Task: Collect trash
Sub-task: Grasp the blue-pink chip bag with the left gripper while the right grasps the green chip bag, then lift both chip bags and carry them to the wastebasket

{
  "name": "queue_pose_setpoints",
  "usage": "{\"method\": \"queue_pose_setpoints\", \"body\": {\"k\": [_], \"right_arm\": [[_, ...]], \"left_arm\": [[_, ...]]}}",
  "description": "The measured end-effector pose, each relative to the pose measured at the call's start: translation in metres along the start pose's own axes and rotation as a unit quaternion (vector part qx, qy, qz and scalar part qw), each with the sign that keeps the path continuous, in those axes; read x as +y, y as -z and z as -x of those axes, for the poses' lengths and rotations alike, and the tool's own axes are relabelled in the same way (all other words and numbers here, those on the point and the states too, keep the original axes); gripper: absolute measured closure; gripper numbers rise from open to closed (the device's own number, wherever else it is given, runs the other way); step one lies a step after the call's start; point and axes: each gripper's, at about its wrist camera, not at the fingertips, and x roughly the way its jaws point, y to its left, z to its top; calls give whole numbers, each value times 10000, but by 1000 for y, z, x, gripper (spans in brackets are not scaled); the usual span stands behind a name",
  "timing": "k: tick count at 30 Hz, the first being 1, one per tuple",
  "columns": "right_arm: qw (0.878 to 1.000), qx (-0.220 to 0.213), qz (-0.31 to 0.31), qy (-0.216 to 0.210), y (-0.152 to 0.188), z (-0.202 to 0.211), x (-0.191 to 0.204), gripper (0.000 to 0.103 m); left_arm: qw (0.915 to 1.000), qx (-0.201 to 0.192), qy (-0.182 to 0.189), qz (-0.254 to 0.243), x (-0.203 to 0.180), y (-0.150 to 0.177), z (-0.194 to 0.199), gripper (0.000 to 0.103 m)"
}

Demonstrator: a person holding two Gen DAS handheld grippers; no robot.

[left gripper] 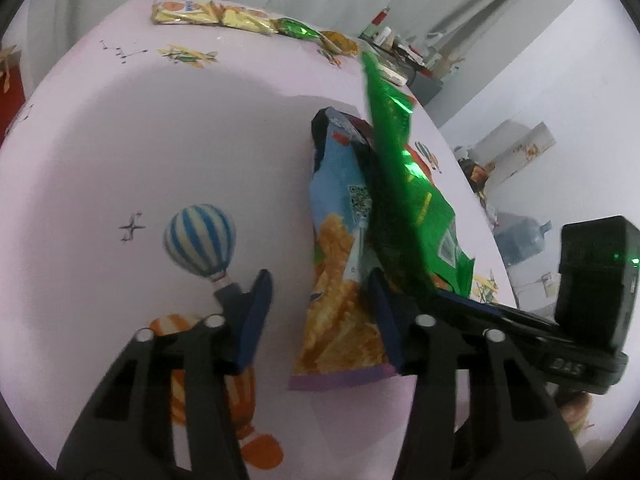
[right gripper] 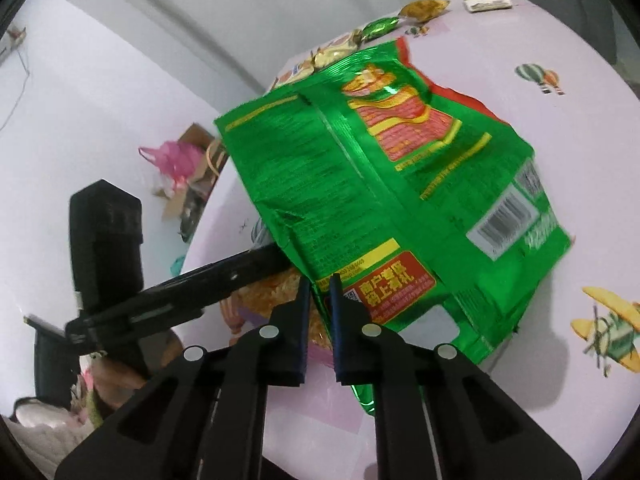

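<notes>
Right gripper (right gripper: 319,292): we see jaws clamped on green bag's (right gripper: 384,184) lower edge, bag lifted over pink table (right gripper: 560,160) | left gripper (left gripper: 320,304): jaws apart around blue snack bag (left gripper: 340,248), contact unclear.

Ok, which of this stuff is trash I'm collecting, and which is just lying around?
Job in hand:
- green snack bag, pinched in the right gripper
- blue chip bag, between the left gripper fingers
- small wrappers at the table's far edge

Just lying about:
- water jug
- pink plastic bag and cardboard box
- cluttered side table
</notes>
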Motion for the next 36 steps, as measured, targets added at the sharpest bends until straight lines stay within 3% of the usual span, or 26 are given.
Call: {"method": "queue_pose_setpoints", "body": {"k": [1, 4, 13, 15, 17, 20, 30, 36], "right_arm": [[10000, -43, 15, 44, 1, 4, 0, 94], [9993, -143, 192, 280, 5, 13, 4, 94], [9830, -57, 1307, 1291, 17, 19, 27, 92], [9797, -7, 1440, 1395, 17, 17, 31, 86], [9771, -21, 1505, 1505, 16, 15, 32, 69], [9746, -73, 1582, 1584, 11, 14, 33, 62], [9636, -33, 1731, 2039, 10, -7, 30, 63], [9589, -177, 1751, 2224, 15, -5, 29, 81]], "left_arm": [[10000, 4, 41, 2, -1, 1, 0, 72], [10000, -17, 28, -94, -9, 5, -4, 80], [9996, -194, -89, -176, -27, 18, 2, 87], [9996, -219, -65, -179, -28, 19, 4, 88], [9995, -224, -59, -201, -30, 21, 6, 88], [9994, -223, -76, -245, -31, 23, 7, 88], [9992, -234, -80, -317, -32, 22, 5, 90], [9985, -292, -160, -428, -36, 22, 6, 91]]}}
